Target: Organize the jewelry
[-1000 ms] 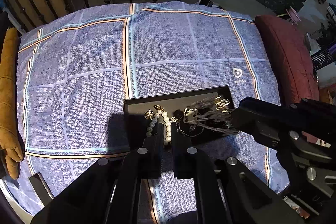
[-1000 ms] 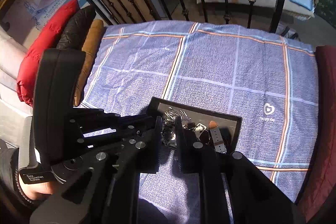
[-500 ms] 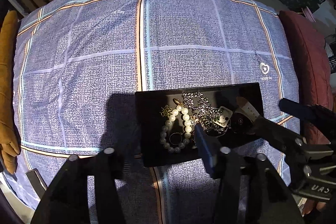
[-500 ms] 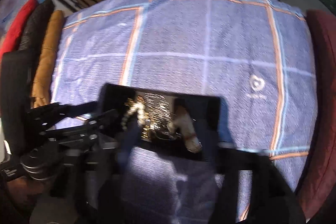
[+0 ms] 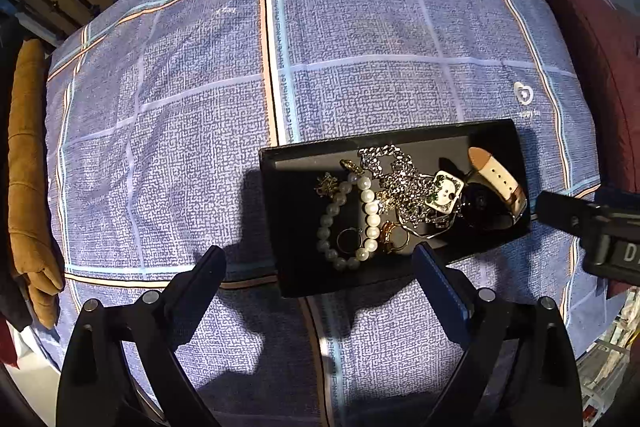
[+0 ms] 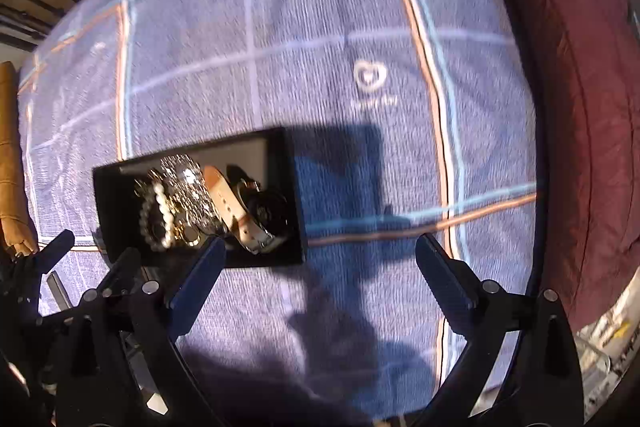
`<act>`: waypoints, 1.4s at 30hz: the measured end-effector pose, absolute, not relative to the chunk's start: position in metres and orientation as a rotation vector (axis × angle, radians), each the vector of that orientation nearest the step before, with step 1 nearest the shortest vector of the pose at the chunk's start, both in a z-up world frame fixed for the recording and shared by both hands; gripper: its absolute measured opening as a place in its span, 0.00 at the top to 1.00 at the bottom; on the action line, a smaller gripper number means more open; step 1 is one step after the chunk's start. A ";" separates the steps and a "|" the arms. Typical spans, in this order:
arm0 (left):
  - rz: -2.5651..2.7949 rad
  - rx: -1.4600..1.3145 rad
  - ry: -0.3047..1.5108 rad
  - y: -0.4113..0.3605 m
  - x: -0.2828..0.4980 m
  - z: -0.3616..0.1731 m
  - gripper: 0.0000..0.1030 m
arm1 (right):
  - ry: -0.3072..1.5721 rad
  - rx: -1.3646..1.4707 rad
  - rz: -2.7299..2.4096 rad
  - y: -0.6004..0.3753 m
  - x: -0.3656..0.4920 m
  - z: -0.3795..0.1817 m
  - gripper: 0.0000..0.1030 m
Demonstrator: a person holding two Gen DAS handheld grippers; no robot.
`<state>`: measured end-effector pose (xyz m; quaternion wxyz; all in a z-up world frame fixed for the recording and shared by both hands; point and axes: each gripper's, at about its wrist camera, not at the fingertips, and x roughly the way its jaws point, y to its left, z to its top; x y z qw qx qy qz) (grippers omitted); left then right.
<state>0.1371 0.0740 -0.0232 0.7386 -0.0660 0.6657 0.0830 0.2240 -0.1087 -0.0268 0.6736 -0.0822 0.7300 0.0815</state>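
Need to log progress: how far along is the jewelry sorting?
Barely begun. Done: nothing sorted; the pearl bracelet, chain and watch lie jumbled in the black tray. In hand: nothing; both tongs, left and right, have just opened, empty. Left: everything.

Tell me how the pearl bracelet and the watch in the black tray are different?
The pearl bracelet is a loop of round whitish beads; the watch has a flat cream strap with holes and a dark round face. The bracelet lies toward the tray's left and middle in the left wrist view; the watch sits at its right end. The bracelet lies flat; the watch strap arches up. Both rest inside the black tray, untouched.
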 end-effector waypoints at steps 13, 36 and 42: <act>0.223 -0.116 1.440 0.068 0.143 -0.005 0.10 | 1.592 -0.180 0.278 -0.088 0.209 -0.007 0.08; 0.222 -0.161 1.487 0.072 0.141 -0.012 0.10 | 1.571 -0.213 0.321 -0.074 0.204 -0.003 0.08; 0.213 -0.176 1.485 0.074 0.140 -0.012 0.10 | 1.570 -0.215 0.328 -0.073 0.204 -0.003 0.08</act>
